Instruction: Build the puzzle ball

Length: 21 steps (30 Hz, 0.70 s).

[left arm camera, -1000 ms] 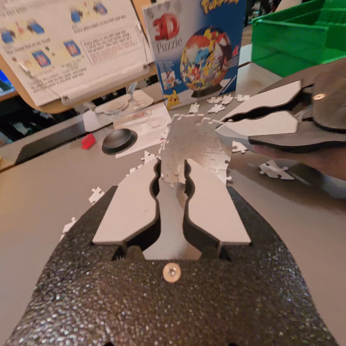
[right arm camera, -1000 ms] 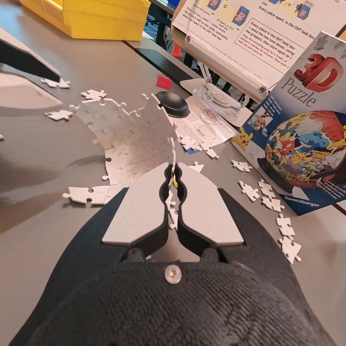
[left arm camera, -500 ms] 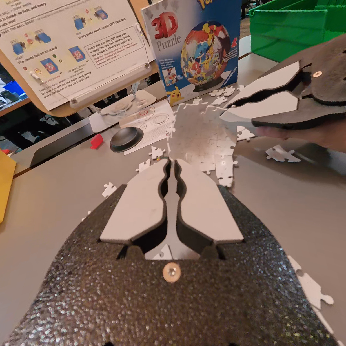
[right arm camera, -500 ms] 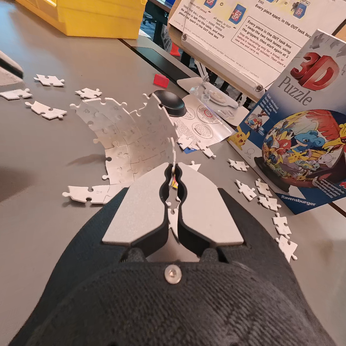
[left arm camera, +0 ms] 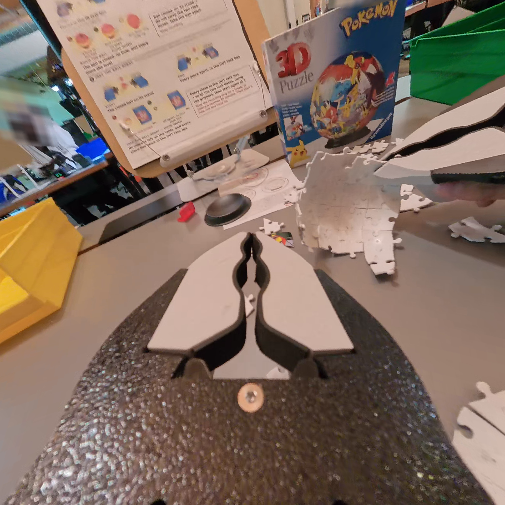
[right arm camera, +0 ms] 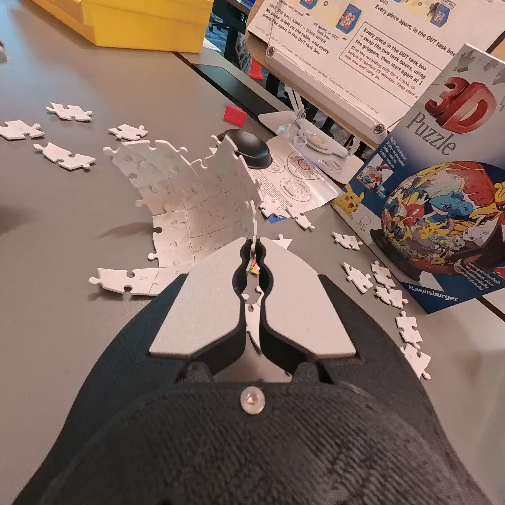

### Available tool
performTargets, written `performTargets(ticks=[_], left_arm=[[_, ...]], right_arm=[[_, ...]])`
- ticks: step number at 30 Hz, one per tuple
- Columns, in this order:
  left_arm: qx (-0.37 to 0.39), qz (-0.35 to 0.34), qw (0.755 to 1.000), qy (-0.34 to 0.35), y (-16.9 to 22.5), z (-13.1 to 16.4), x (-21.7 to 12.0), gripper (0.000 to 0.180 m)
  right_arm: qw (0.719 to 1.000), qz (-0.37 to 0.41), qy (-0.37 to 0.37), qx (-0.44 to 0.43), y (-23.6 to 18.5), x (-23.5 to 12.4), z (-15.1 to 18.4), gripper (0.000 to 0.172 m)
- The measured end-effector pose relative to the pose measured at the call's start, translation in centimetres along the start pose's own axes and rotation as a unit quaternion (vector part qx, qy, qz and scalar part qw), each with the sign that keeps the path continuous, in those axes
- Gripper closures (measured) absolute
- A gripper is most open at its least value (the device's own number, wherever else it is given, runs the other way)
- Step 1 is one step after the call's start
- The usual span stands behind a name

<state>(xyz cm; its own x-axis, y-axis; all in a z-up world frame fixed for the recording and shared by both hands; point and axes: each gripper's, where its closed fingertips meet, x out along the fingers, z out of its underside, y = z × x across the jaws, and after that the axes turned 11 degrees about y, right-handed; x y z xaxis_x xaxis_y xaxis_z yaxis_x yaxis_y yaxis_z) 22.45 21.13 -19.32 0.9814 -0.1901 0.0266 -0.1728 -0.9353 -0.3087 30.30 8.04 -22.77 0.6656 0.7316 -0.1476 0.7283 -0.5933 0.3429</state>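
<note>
A curved white shell of joined puzzle pieces (left arm camera: 349, 207) stands on the grey table (left arm camera: 410, 300). My right gripper (right arm camera: 252, 243) is shut on the shell's (right arm camera: 196, 196) right edge, and the pads press on the thin rim. In the left wrist view the right gripper (left arm camera: 382, 166) grips the shell's upper right edge. My left gripper (left arm camera: 251, 237) is shut with its tips touching. It sits left of the shell, apart from it. A coloured piece (left arm camera: 282, 237) lies face up just beyond its tips.
A puzzle box (left arm camera: 336, 90) and an instruction board (left arm camera: 164, 82) stand behind. A black dish (left arm camera: 228, 205) and a red block (left arm camera: 186, 211) lie near them. There is a yellow bin (left arm camera: 27, 259) on the left and a green bin (left arm camera: 459, 60) at far right. Loose white pieces (right arm camera: 382, 284) lie scattered. From either gripper's tips it is about 20 cm to the black dish (left arm camera: 228, 205). It is also in sight in the right wrist view (right arm camera: 240, 141).
My left gripper closed at the shell's lower edge, then drew back and to the left, away from it. The shell stays held in my right gripper and looks unchanged.
</note>
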Motion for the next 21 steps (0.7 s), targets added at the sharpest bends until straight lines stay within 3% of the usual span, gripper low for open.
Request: performTargets(ticks=[9, 14, 21], left_arm=[[0.140, 0.041, 0.985, 0.095, 1.3, -1.9, 0.3, 0.180], [0.164, 0.062, 0.974, 0.140, 2.0, -3.1, 0.3, 0.180], [0.192, 0.093, 0.965, 0.153, 2.2, -3.1, 1.1, 0.180]], right_arm=[[1.000, 0.002, -0.005, -0.005, 0.1, -0.1, 0.2, 0.168], [1.000, 0.003, -0.008, -0.012, 0.1, -0.1, 0.3, 0.168], [1.000, 0.002, -0.009, -0.009, 0.1, -0.1, 0.3, 0.168]])
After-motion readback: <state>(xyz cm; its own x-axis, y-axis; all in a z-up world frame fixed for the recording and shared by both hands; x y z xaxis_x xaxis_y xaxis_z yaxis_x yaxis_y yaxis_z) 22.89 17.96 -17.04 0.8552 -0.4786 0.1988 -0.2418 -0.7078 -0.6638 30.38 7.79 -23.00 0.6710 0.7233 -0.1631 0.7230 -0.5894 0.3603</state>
